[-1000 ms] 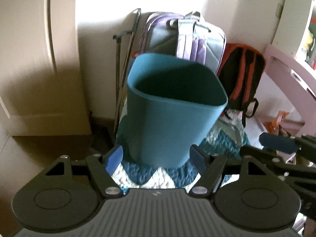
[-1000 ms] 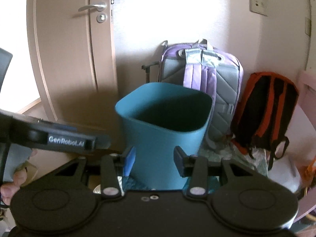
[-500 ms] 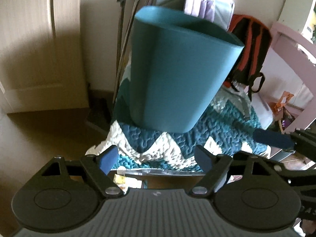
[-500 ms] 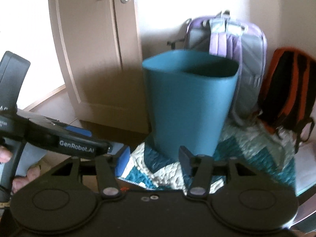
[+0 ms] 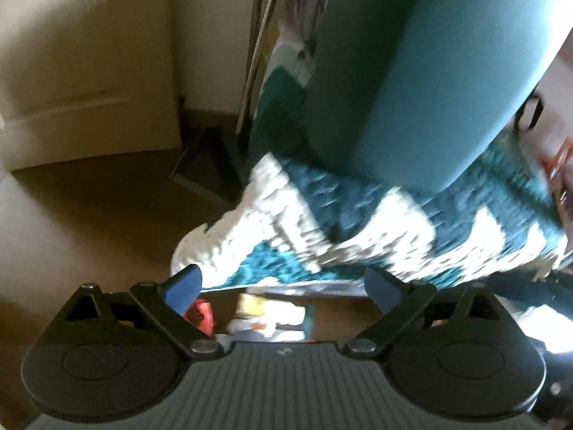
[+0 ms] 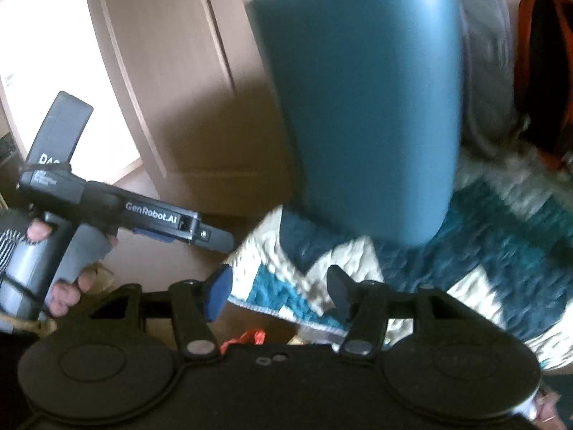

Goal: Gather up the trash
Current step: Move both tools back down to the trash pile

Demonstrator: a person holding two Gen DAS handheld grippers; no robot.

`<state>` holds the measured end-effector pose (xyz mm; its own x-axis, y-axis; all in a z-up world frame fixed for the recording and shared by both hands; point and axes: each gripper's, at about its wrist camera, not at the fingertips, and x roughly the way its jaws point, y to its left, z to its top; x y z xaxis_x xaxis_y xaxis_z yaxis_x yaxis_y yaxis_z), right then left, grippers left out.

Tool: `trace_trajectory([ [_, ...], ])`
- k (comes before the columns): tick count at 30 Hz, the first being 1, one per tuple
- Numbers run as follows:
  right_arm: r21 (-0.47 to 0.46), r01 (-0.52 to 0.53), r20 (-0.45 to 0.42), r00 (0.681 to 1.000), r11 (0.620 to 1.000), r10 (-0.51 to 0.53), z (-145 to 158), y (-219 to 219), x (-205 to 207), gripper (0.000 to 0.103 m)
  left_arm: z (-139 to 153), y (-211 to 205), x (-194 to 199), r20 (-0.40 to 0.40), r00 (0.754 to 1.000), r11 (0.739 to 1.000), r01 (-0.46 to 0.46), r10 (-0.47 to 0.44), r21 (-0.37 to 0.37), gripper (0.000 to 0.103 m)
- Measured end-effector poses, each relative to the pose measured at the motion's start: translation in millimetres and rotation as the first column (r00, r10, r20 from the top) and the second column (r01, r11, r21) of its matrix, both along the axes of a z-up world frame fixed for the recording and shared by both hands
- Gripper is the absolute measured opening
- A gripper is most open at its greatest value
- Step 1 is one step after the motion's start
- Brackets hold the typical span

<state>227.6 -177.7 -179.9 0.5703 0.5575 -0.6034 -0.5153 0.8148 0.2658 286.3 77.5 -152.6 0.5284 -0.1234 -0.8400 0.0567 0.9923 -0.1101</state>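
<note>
Both grippers angled down toward floor litter below quilt [image 5: 376, 222] edge; teal bin [image 5: 412, 71] upright on quilt, above and behind. Left gripper [image 5: 283, 288] fingers opening, wide, nothing between; red wrapper [image 5: 200, 313] and pale scraps [image 5: 265, 317] just under them on floor. Right gripper [image 6: 277, 292] fingers opening too, empty, red scrap [image 6: 247, 337] barely visible below. Best to straddle one piece per gripper, fingertips close to floor, clear of quilt hem, then close; frames blurred, so steady first

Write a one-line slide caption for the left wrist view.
Left gripper, jaws opening and empty, above wrappers on the floor beside a teal bin on a quilt.
</note>
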Motion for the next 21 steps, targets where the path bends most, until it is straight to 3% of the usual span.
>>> trace_trajectory([
  [6,-0.128,0.028,-0.123,0.991,0.991,-0.044,-78,15,27,0.059,-78,34,31,-0.149,0.989,0.999,0.015,-0.010,0.035,0.098],
  [11,-0.216,0.029,-0.212,0.974,0.976,-0.076,-145,28,40,0.059,-145,51,49,-0.275,0.961,0.999,0.031,-0.018,0.044,0.098],
  [15,-0.294,-0.033,-0.279,0.959,0.955,-0.052,-202,43,48,0.059,-200,40,54,-0.350,0.933,0.990,0.114,-0.077,0.086,0.098],
  [21,-0.405,-0.225,-0.353,0.933,0.886,0.075,-283,67,46,0.059,-276,13,47,-0.447,0.879,0.966,0.237,-0.167,0.104,0.098],
])
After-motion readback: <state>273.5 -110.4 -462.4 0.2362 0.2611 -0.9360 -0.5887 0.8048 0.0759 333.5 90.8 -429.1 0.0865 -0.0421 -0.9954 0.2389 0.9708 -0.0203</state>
